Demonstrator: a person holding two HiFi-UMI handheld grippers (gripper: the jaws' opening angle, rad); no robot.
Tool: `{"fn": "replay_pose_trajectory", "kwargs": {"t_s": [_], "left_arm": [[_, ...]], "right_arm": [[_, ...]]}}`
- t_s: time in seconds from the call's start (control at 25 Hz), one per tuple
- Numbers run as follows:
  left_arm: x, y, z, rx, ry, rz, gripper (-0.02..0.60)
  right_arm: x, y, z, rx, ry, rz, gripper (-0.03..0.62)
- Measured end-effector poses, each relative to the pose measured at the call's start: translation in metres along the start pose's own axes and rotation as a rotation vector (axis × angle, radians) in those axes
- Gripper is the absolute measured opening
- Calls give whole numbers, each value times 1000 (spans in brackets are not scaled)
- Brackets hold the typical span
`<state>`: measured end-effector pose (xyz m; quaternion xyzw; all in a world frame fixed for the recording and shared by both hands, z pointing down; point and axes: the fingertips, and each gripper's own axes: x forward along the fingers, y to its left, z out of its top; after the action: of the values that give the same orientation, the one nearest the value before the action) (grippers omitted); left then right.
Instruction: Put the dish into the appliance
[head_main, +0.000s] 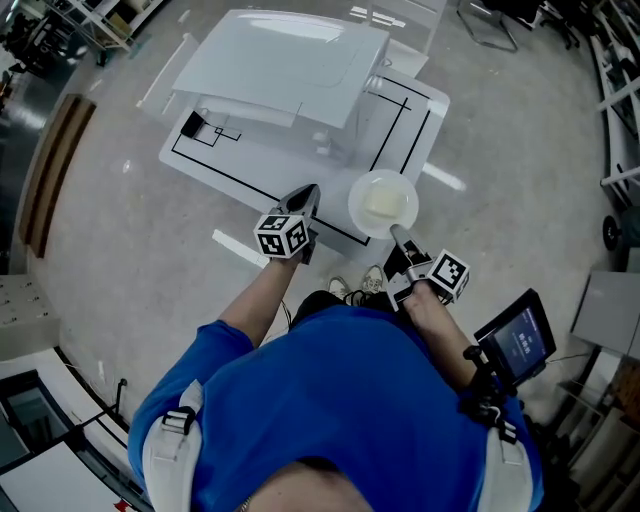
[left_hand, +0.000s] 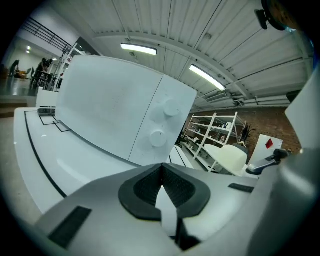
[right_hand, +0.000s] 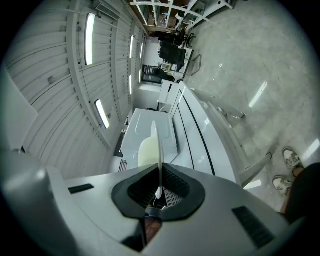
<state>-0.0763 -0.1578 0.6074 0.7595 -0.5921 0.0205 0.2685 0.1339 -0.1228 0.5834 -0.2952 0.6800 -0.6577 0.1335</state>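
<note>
Right tool (right_hand: 159, 189) pinches dish (head_main: 383, 203) rim.

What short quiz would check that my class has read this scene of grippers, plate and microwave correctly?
1. True or false: the left gripper is shut on the plate.
2. How many knobs show on the microwave? A one, B two, C four.
3. Fill in: the right gripper grips the plate by its ____.
Key: 1 false, it is shut and empty; 2 B; 3 rim.

Right gripper (head_main: 398, 236) holds dish (head_main: 365, 190) near appliance (head_main: 275, 60).
</note>
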Motion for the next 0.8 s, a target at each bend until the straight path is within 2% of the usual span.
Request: {"fn": "replay_pose_trajectory", "kwargs": {"t_s": [0.44, 0.52, 0.64, 0.8], "left_arm": [[54, 23, -8, 18, 76, 47, 6], [60, 29, -10, 24, 97, 74, 13], [68, 38, -10, 3, 111, 109, 77], [81, 44, -9, -51, 130, 138, 77]], "right_arm": [[0, -10, 24, 18, -15, -32, 11], [1, -12, 28, 13, -20, -33, 11], [2, -9, 35, -2, -25, -36, 11], [4, -10, 43, 4, -37, -31, 11]]}}
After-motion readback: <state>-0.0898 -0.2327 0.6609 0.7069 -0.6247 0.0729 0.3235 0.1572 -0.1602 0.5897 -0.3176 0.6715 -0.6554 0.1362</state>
